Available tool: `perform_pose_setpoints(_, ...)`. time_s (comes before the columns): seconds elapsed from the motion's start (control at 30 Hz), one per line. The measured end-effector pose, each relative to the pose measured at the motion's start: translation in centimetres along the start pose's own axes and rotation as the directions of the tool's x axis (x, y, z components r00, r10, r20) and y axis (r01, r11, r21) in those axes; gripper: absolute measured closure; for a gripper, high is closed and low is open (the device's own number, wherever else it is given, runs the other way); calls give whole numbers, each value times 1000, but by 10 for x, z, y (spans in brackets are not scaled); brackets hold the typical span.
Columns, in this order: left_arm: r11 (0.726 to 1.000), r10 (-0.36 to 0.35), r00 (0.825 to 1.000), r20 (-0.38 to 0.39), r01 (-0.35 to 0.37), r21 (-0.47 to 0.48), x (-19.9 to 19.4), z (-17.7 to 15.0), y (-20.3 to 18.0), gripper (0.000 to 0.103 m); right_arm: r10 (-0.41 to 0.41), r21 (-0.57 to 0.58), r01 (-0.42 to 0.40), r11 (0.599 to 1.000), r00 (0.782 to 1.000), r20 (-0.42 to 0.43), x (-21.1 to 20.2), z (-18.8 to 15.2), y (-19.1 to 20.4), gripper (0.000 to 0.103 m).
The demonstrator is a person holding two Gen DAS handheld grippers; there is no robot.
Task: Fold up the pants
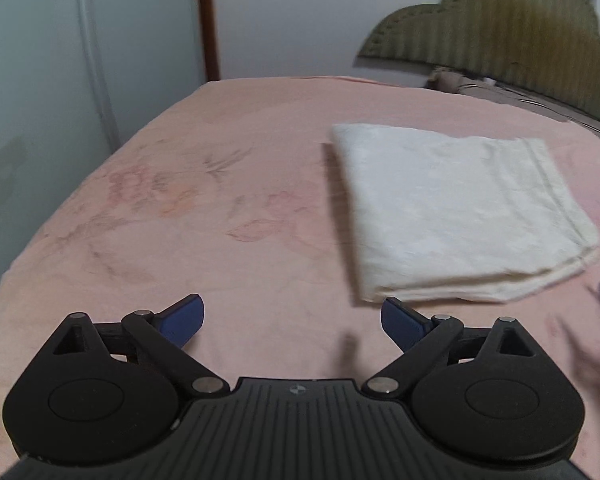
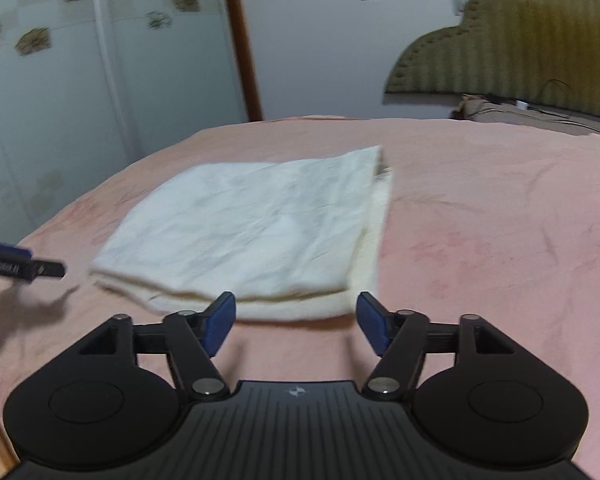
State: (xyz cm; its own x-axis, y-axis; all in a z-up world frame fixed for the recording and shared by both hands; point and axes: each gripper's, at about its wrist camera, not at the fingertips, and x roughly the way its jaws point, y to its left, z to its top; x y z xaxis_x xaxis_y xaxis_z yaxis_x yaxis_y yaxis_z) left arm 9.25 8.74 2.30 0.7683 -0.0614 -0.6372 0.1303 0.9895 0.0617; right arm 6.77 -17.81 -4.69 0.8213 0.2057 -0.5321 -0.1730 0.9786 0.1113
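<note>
The white pants (image 1: 456,212) lie folded into a flat rectangle on the pink bed sheet (image 1: 220,208); they also show in the right wrist view (image 2: 252,228). My left gripper (image 1: 293,322) is open and empty, hovering above the sheet just left of the folded pants' near corner. My right gripper (image 2: 296,322) is open and empty, just in front of the near edge of the pants. The left gripper's finger shows at the left edge of the right wrist view (image 2: 24,266).
A quilted olive headboard (image 1: 500,36) and a pillow stand at the back right. A white wardrobe (image 2: 80,100) and a brown door frame (image 2: 240,40) stand beyond the bed's far left edge.
</note>
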Motion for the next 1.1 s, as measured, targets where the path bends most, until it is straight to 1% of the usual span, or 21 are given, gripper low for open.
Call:
perform_pose_setpoints(0.07, 998, -19, 1000, 24, 17, 68, -3, -8, -19, 5, 9, -39, -9, 999, 1000, -16, -2, -6, 16, 34)
perform_pose_setpoints(0.13, 987, -6, 999, 32, 1, 163, 2, -18, -40, 4, 5, -63, -7, 998, 1000, -29, -2, -10, 25, 34)
perform_pose_setpoints(0.2, 970, 7, 1000, 0, -7, 243, 8, -30, -55, 4, -17, -89, 12, 996, 998, -53, 0, -17, 32, 32)
perform_pose_setpoints(0.23, 963, 3, 1000, -17, 2, 270, 10, -37, -59, 5, -35, -110, 27, 994, 997, -73, 1, -20, 34, 29)
perform_pose_setpoints(0.3, 958, -5, 999, 36, -5, 286, 0, -53, -56, 3, -61, -165, 41, 985, 991, -118, 3, -28, 38, 27)
perform_pose_setpoints(0.37, 955, -35, 999, 32, 24, 295, -9, -63, -47, 3, -44, -225, 2, 974, 983, -180, -3, -39, 43, 27)
perform_pose_setpoints(0.4, 959, -55, 998, 18, 47, 279, -14, -68, -39, 3, -10, -228, -37, 973, 980, -201, -9, -42, 44, 27)
perform_pose_setpoints(0.47, 966, -96, 995, -32, 101, 236, -22, -74, -24, 3, 84, -233, -153, 960, 956, -282, -21, -46, 46, 25)
perform_pose_setpoints(0.53, 972, -131, 988, -79, 144, 184, -32, -75, -10, 4, 169, -294, -282, 913, 919, -357, -41, -55, 56, 22)
perform_pose_setpoints(0.57, 974, -148, 984, -94, 162, 158, -36, -75, -4, 7, 208, -320, -341, 884, 900, -384, -51, -61, 62, 22)
perform_pose_setpoints(0.63, 976, -186, 979, -80, 193, 98, -51, -74, 4, 8, 315, -316, -462, 829, 852, -419, -71, -67, 69, 22)
perform_pose_setpoints(0.67, 979, -192, 980, -52, 195, 66, -58, -72, 6, 7, 345, -310, -483, 819, 846, -408, -79, -67, 70, 22)
perform_pose_setpoints(0.7, 981, -188, 982, -17, 189, 37, -63, -68, 6, 6, 352, -304, -474, 826, 856, -378, -85, -64, 69, 22)
perform_pose_setpoints(0.8, 985, -165, 978, 124, 170, -30, -72, -53, 2, 4, 317, -243, -371, 896, 919, -236, -92, -44, 58, 19)
perform_pose_setpoints(0.87, 992, -96, 976, 197, 111, -64, -68, -49, -5, 3, 227, -181, -250, 951, 964, -139, -84, -28, 48, 6)
perform_pose_setpoints(0.9, 996, -54, 978, 203, 68, -61, -60, -49, -11, 3, 155, -157, -171, 973, 982, -108, -76, -25, 44, 5)
perform_pose_setpoints(0.93, 999, -24, 984, 174, 32, -42, -51, -51, -15, 4, 91, -143, -106, 984, 990, -106, -67, -24, 40, 5)
perform_pose_setpoints(0.97, 1000, -13, 992, 125, 15, -18, -43, -55, -17, 6, 46, -137, -63, 989, 992, -120, -58, -26, 37, 5)
perform_pose_setpoints(1.0, 1000, -19, 997, 72, 20, -1, -35, -62, -17, 6, 10, -133, -29, 991, 990, -140, -50, -31, 35, 5)
perform_pose_setpoints(1.07, 1000, -24, 1000, -3, 24, 15, -27, -79, -10, 8, 2, -122, -23, 992, 985, -171, -43, -45, 35, 5)
perform_pose_setpoints(1.1, 1000, -15, 1000, 10, 15, 13, -30, -86, -6, 7, 21, -115, -45, 992, 979, -201, -42, -53, 37, 5)
